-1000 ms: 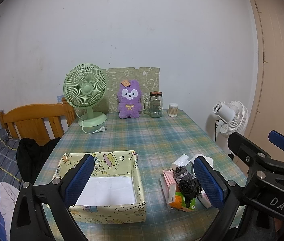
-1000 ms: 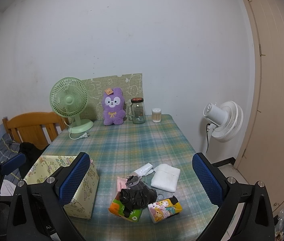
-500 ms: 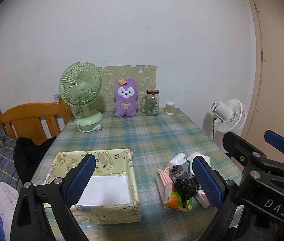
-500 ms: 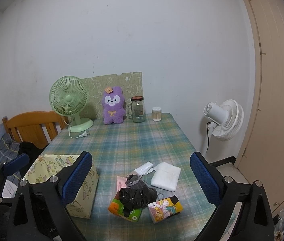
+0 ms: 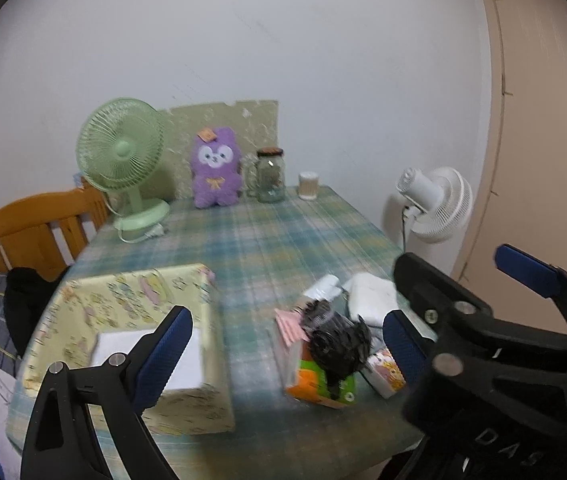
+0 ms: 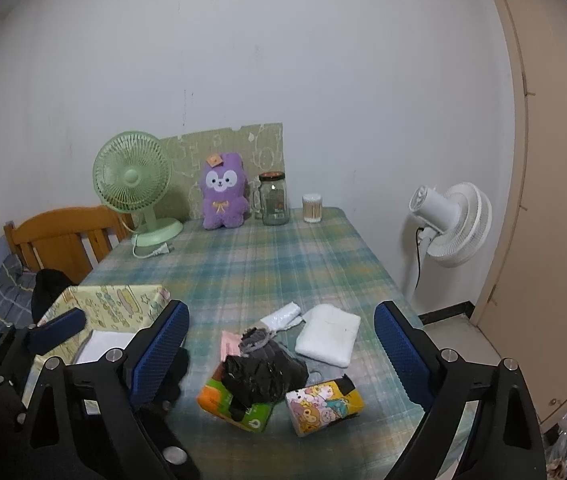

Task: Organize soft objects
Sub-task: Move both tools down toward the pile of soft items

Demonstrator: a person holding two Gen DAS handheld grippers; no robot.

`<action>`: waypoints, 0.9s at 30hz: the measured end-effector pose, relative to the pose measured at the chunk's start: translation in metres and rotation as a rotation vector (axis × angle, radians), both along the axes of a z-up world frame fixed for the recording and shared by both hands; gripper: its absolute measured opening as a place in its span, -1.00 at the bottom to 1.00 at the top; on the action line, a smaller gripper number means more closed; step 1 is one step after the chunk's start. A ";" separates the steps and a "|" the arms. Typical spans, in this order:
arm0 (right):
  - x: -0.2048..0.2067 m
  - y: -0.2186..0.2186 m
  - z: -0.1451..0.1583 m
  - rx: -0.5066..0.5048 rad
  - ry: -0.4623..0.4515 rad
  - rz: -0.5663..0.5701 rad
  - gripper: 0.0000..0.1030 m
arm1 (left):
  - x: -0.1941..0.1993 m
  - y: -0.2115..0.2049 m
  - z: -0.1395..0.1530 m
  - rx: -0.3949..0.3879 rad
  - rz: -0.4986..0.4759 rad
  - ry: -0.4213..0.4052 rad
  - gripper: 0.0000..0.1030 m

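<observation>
"DAS" on right tongs (image 5: 519, 292)

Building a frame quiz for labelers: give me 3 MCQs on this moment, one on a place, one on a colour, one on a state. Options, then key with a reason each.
1. Where does the crumpled black bag sit?
A. in the patterned box
B. on top of the orange-green pack
C. beside the glass jar

2. What colour is the plush toy at the far end of the table?
A. purple
B. red
C. white

3. How does the right gripper stand?
A. shut on the white pad
B. shut on the black bag
C. open, holding nothing

Key:
1 B: the bag rests on the pack, in the pile at the near end of the table.
2 A: purple body with a white face, standing against the board.
3 C: its blue pads stand wide on either side of the pile, touching nothing, though the jaws have just been closing a little.
</observation>
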State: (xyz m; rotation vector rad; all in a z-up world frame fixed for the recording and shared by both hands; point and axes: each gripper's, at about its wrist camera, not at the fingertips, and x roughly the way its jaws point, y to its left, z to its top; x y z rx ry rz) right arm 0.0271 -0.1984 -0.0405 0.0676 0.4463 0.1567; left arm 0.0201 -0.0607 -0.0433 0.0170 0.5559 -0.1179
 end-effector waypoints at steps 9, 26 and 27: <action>0.015 -0.013 -0.027 -0.003 0.048 0.001 0.78 | 0.015 -0.024 -0.026 -0.016 -0.028 0.055 0.84; 0.047 -0.034 -0.083 0.026 0.208 -0.038 0.71 | 0.048 -0.057 -0.073 0.066 -0.070 0.132 0.72; 0.048 -0.034 -0.085 0.025 0.214 -0.042 0.71 | 0.049 -0.058 -0.074 0.066 -0.071 0.132 0.70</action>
